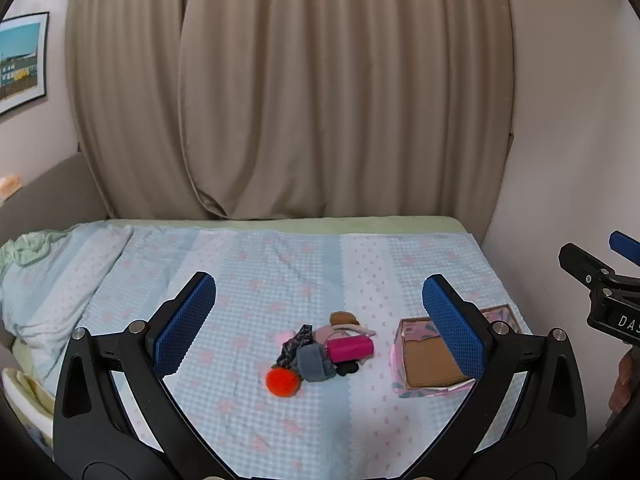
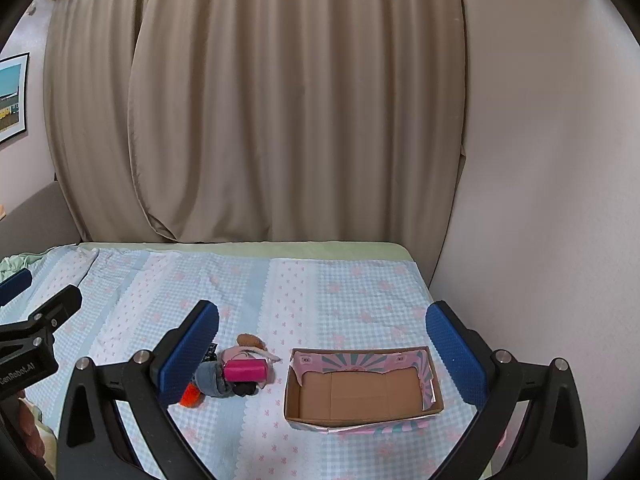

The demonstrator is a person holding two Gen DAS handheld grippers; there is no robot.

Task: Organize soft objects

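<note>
Soft pile and open box on the bed, both sets of fingers wide apart

Your left gripper [image 1: 320, 318] and right gripper [image 2: 322, 346] hold their ribbed blue fingers [image 1: 184, 324] spread, gripping nothing. The soft objects [image 1: 320, 350] lie heaped mid-bed on the checked quilted bedspread [image 1: 280, 264]: a fuzzy orange pompom [image 1: 283, 383], a smooth magenta roll [image 2: 245, 371], grey knit fabric. The shallow rectangular cardboard box [image 2: 360, 392] sits empty beside them, toward the bed's right edge.

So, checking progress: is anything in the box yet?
No, the box shows only bare cardboard inside; the soft things lie beside it.
</note>
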